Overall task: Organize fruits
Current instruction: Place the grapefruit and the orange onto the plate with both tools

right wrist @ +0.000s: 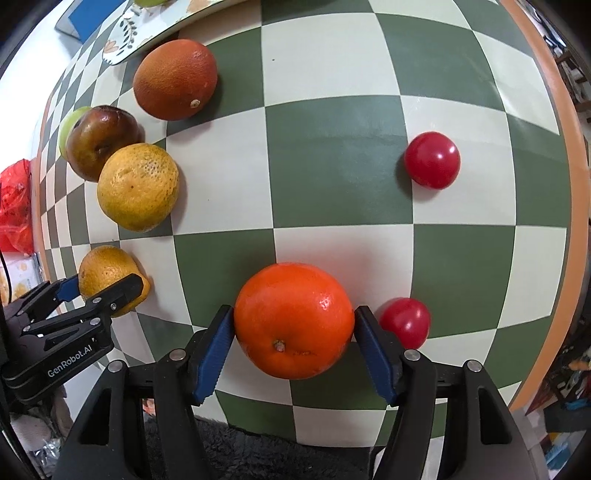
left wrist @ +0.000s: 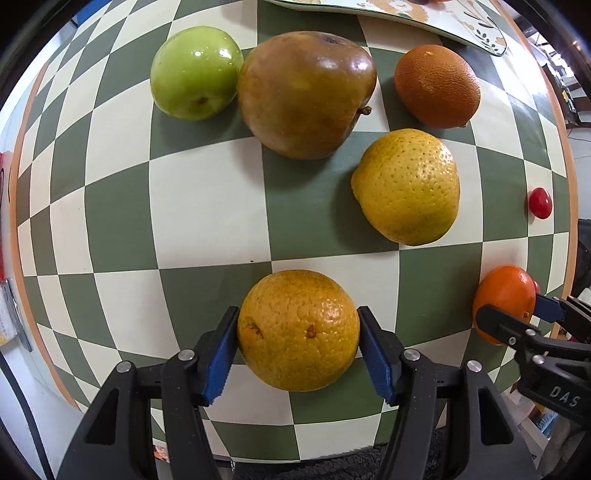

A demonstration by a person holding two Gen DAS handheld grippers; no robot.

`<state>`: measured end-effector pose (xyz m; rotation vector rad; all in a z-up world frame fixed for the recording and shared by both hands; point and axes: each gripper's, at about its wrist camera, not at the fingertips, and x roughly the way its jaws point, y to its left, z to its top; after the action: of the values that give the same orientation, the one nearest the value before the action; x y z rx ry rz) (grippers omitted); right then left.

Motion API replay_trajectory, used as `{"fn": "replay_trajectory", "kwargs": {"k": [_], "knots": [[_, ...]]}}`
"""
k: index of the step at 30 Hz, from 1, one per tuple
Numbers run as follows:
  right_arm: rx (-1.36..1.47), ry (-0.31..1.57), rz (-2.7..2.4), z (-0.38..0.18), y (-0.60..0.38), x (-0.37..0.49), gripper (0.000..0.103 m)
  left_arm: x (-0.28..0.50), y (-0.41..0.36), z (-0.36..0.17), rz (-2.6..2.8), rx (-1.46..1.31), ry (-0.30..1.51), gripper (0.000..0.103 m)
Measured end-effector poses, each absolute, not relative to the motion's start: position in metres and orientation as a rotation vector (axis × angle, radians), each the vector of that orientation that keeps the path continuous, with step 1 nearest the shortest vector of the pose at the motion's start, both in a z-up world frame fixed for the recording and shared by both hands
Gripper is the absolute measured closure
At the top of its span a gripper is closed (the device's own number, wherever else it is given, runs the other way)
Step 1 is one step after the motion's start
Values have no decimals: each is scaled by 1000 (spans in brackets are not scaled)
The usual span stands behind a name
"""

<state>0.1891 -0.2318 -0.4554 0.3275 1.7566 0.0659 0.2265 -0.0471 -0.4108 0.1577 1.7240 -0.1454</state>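
While both fruits sit between blue pads, worth confirming the squeeze before any lift. Left gripper [left wrist: 298,349] clamped on the yellow-orange orange [left wrist: 298,329] at the near edge of the checkered table [left wrist: 207,206], pads touching both flanks at the widest girth. Right gripper [right wrist: 294,347] likewise closed around the bright orange tangerine [right wrist: 294,320], near edge, just left of a small red tomato [right wrist: 405,322]. Best to raise each straight up, keeping the grip level so the round skins cannot roll out. Probably headed for the patterned tray [left wrist: 443,18] at the far edge; should clear the yellow citrus [left wrist: 406,186], mango [left wrist: 306,94], green apple [left wrist: 195,72] and dark orange [left wrist: 437,85] on the way. Second tomato [right wrist: 432,160] further right, well apart.
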Motion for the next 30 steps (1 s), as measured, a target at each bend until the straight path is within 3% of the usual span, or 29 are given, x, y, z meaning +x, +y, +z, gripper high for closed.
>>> {"fn": "replay_trajectory", "kwargs": {"k": [10,14,22,26,30], "knots": [[275,1751,76,-470,-210,205,38,232,-41,-409,-163,112,1725,44],[322,1719,101,-458,-202,208,38,237,-45,-358,-237,62,1654,44],[392,1519,151,-376,-222,264,38,318,-54,-263,-298,-7,1467,44],[386,1433,154,-355,-229,323,38,378,-51,-268,-250,-11,1476,44],[359,1409,148,-364,-207,388,38,434,-43,-311,-186,-22,1580,44]]}}
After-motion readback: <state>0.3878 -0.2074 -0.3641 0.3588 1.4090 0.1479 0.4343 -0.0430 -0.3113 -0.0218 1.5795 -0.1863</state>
